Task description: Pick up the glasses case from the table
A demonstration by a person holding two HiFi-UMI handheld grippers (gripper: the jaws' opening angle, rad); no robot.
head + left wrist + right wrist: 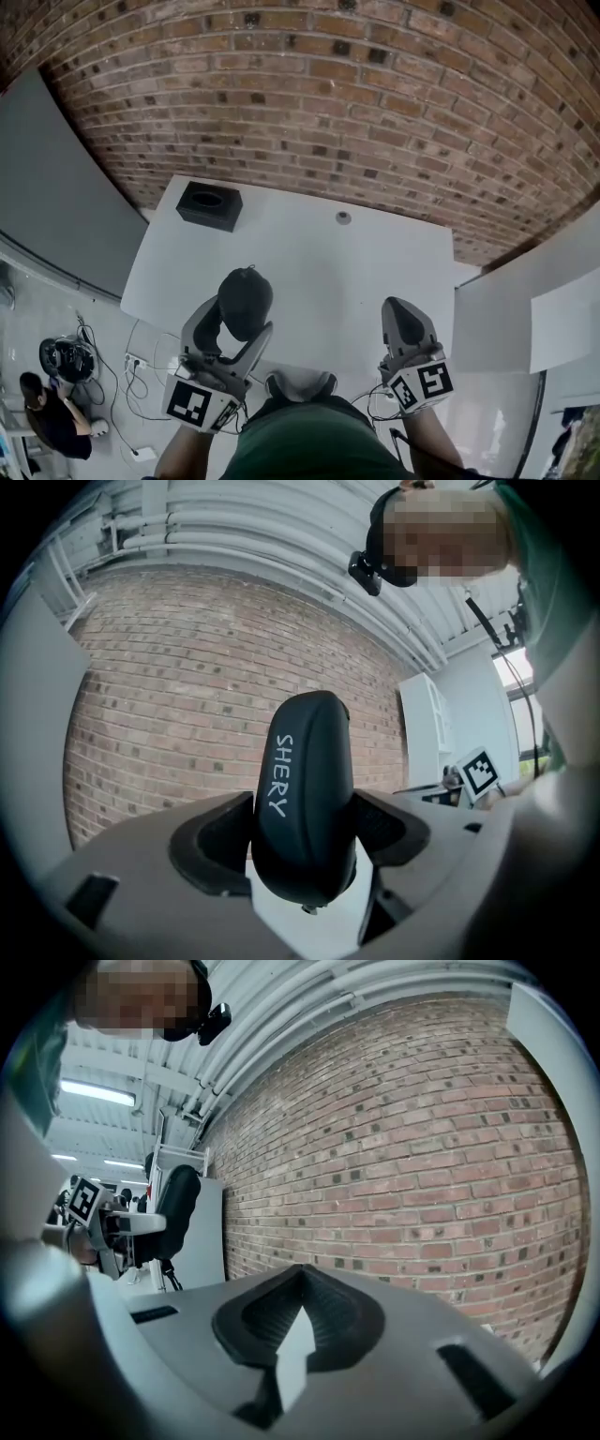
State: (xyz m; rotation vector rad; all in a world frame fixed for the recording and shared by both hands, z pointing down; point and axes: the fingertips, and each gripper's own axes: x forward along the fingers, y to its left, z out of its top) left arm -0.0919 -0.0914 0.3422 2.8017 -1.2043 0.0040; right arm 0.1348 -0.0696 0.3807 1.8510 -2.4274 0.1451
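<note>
Grip check: glasses case (245, 302) clamped upright between fingers (214, 841) of left gripper (305, 836), pinched across short width near lower end, rounded top free above. Case appears clear of white surface (375, 272), over its near edge. Right gripper (300, 1307) empty, fingers pressed together. Judgement: hard shell, light, stiff. Smooth curved sides could slip or pivot in 2-point hold, so grip nearer middle, moderate squeeze. Black box (209, 205) and small round item (343, 217) on far side of surface, well apart from case.

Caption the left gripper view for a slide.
Left tool shut on black case marked SHERY, brick wall behind.
</note>
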